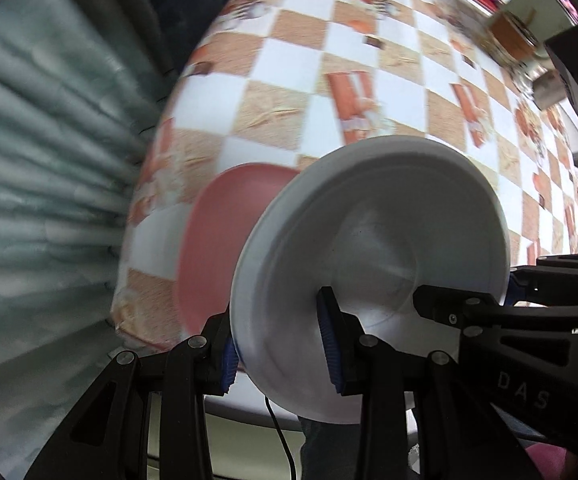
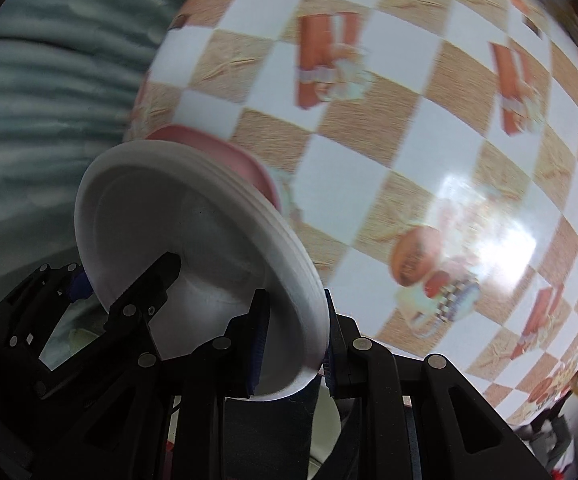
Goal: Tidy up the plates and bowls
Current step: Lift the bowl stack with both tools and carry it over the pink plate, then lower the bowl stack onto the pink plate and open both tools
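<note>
Checkered cloth with printed food pictures covers the worktop point(image 1: 369, 52); a grey-green curtain point(image 1: 41, 160) hangs beyond its edge at 9 o'clock.

Item in hand: a stack of white plates point(image 1: 369, 264), tilted steeply and held clear of the worktop. The left gripper point(image 1: 281, 352) pinches its rim at 6 o'clock in the left view, fingers pressed on both faces. The right gripper point(image 2: 289, 340) pinches the opposite rim, fingers likewise closed on the stack.

Behind the stack, toward 10 o'clock, a pink plate point(image 1: 225, 240) lies on the worktop near its edge.

Risks, as judged:
- Both views are blurred; on a fast swing the stack could fan apart.
- Only the rims are gripped, so a slip drops the plates.
- Setting down too near the edge could push the pink plate off.
</note>
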`<state>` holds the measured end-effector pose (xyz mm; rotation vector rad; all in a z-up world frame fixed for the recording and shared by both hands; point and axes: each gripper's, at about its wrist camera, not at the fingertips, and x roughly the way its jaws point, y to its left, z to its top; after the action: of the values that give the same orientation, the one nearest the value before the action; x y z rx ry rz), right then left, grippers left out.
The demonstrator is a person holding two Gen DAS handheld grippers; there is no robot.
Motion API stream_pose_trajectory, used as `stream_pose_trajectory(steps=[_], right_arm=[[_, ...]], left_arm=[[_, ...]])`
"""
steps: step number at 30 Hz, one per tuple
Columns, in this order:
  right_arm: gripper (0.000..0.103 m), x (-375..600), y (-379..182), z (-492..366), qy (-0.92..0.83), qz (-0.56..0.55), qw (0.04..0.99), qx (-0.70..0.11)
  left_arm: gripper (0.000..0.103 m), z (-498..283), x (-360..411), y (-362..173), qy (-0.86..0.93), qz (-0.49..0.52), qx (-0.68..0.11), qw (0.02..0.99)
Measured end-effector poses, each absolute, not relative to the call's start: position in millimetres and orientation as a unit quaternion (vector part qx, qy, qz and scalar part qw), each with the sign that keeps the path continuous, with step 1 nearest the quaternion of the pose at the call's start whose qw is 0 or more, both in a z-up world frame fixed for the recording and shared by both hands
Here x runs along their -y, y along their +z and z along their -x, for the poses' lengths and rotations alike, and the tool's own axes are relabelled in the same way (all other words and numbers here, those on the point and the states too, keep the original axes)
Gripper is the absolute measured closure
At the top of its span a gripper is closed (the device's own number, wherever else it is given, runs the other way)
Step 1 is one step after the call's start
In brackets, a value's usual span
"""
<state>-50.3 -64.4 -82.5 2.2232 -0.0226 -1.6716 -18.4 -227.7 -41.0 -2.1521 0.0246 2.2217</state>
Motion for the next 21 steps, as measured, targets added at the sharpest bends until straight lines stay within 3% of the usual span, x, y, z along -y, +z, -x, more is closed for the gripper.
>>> stream_pose_trajectory(steps=[21], right_arm=[[0.077, 109, -97, 36, -0.576, -0.791, 0.206, -0.012]], left_arm=[[0.066, 16, 273, -72, 0.702, 0.711, 0.021, -0.023]])
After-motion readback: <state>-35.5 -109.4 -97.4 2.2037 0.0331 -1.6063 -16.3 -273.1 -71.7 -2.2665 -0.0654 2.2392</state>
